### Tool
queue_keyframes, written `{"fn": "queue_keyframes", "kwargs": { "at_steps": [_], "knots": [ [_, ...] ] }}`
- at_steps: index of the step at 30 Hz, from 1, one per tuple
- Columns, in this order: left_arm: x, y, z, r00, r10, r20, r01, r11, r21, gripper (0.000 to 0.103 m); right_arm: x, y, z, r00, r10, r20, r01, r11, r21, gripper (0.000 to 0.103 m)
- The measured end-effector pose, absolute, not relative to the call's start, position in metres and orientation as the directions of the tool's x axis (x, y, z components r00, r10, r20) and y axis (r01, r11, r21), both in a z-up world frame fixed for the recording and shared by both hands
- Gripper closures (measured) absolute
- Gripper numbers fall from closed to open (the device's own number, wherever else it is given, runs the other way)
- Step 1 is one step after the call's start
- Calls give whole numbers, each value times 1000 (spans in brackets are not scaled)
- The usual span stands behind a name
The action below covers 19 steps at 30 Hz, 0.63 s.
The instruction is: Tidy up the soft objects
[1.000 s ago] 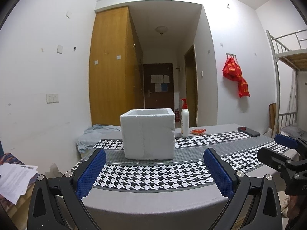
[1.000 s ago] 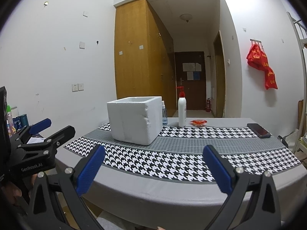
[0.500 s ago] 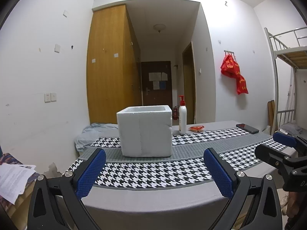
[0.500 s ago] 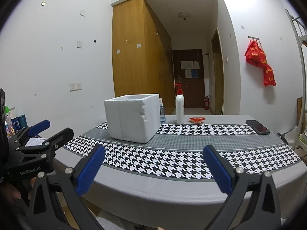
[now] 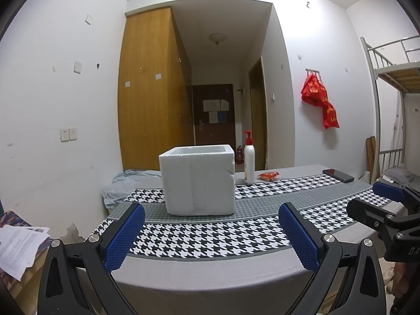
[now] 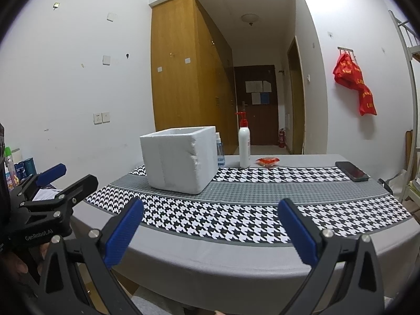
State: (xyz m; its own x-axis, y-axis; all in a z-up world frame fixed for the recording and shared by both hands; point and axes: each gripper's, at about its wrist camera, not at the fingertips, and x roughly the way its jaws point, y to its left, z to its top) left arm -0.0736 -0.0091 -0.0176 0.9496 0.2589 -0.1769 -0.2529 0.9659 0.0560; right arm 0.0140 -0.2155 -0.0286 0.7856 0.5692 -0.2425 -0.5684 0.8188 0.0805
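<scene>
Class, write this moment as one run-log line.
left gripper: open, empty | right gripper: open, empty | white square foam box: on table | small red packet: untouched

"GenRobot.AI" in white on the black body of the left gripper [image 6: 56, 183], seen from the right wrist view. On the right gripper [image 5: 378, 204], in the left wrist view, white letters "DA" at the frame edge, rest cut off. Red bags [image 6: 354, 84] on the wall hook carry yellow characters, too small to read, possibly Chinese. Papers on the dark door [image 6: 258, 89] and the white pump bottle [image 6: 244, 147] label: print illegible.
</scene>
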Motion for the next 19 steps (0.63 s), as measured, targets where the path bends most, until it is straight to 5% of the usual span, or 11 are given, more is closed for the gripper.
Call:
{"fn": "queue_keyframes", "kwargs": {
  "at_steps": [19],
  "knots": [
    [-76,-10,-18,952,252,-173,-247,968,49,1,13,-217,-30,787,569,-238,-568,819,79,0]
  ]
}}
